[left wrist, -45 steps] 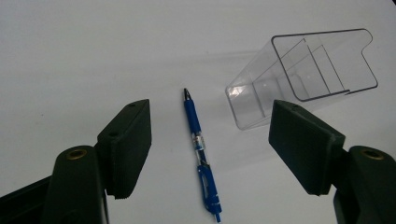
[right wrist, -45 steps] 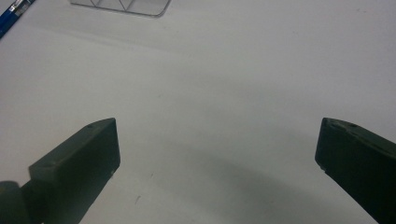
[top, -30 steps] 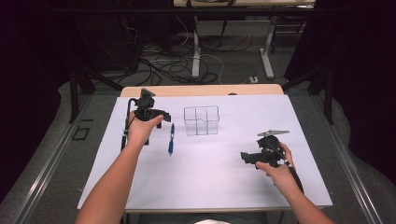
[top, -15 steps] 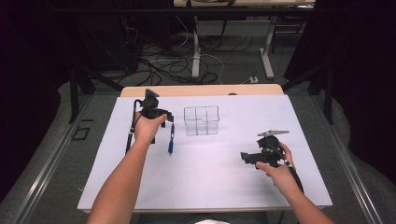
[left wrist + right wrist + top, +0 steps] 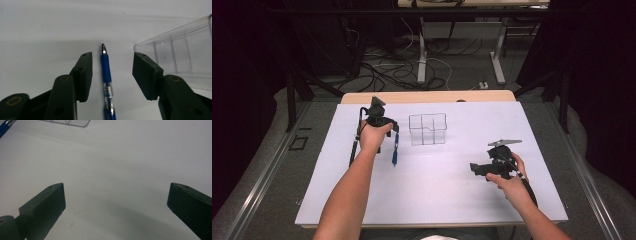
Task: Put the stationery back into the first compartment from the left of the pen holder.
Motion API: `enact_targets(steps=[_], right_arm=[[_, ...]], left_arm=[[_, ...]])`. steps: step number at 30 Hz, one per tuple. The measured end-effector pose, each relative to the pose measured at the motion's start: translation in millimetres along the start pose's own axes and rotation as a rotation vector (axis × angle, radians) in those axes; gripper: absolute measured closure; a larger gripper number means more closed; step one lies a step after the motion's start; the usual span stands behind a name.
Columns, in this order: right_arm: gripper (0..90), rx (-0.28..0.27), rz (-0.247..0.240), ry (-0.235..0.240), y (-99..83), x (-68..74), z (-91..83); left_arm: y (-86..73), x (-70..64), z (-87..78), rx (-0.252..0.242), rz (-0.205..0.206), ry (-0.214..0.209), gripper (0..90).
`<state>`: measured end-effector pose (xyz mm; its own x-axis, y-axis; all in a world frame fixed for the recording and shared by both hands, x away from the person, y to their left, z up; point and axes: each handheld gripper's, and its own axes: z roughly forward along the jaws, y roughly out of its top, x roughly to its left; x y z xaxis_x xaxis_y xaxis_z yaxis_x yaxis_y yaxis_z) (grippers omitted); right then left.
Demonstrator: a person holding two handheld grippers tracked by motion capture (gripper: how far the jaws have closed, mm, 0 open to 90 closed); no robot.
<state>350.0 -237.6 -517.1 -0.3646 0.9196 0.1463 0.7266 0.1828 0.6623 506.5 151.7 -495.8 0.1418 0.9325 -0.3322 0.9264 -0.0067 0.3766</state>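
A blue pen (image 5: 395, 153) lies on the white table cover, just left of a clear plastic box with compartments (image 5: 427, 129). My left gripper (image 5: 388, 134) is held over the pen's far end. In the left gripper view the pen (image 5: 106, 71) lies between the jaws of the left gripper (image 5: 112, 75), tip pointing away. The jaws stand open and neither touches it. The clear box (image 5: 180, 52) is close on the right. My right gripper (image 5: 476, 169) rests low at the right side of the table. Its jaws are wide open with nothing between them (image 5: 116, 202).
A white sheet (image 5: 432, 195) covers most of the table, and a strip of wood (image 5: 427, 97) shows at the back edge. In the right gripper view, the pen (image 5: 5, 127) and the box's base (image 5: 67, 122) lie far off at the top. Cables lie on the floor beyond.
My left hand has shifted a little to the right, bringing its gripper over the pen. The pen, the box and the right gripper have stayed where they were.
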Motion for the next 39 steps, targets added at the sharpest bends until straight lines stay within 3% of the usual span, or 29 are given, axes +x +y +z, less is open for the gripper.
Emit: enact_targets(steps=[12,22,24,25,39], right_arm=[[2.6,0.012,-0.003,0.005,-0.5,1.0,1.8],[2.7,0.008,-0.001,0.002,-0.4,0.2,1.4],[2.8,0.005,-0.003,0.002,-0.3,-0.4,1.1],[2.8,0.004,-0.004,0.001,-0.2,-0.6,0.9],[3.2,0.006,-0.005,0.002,-0.3,-0.7,1.0]], left_arm=[[3.0,5.1,16.7,0.036,-0.017,-0.022,62.5],[2.0,4.9,27.2,0.067,-0.028,-0.007,67.4],[1.4,4.0,29.2,0.067,-0.049,-0.007,68.2],[1.4,5.3,30.0,0.071,-0.03,-0.007,68.5],[-1.7,6.4,38.8,0.1,-0.043,0.008,72.2]])
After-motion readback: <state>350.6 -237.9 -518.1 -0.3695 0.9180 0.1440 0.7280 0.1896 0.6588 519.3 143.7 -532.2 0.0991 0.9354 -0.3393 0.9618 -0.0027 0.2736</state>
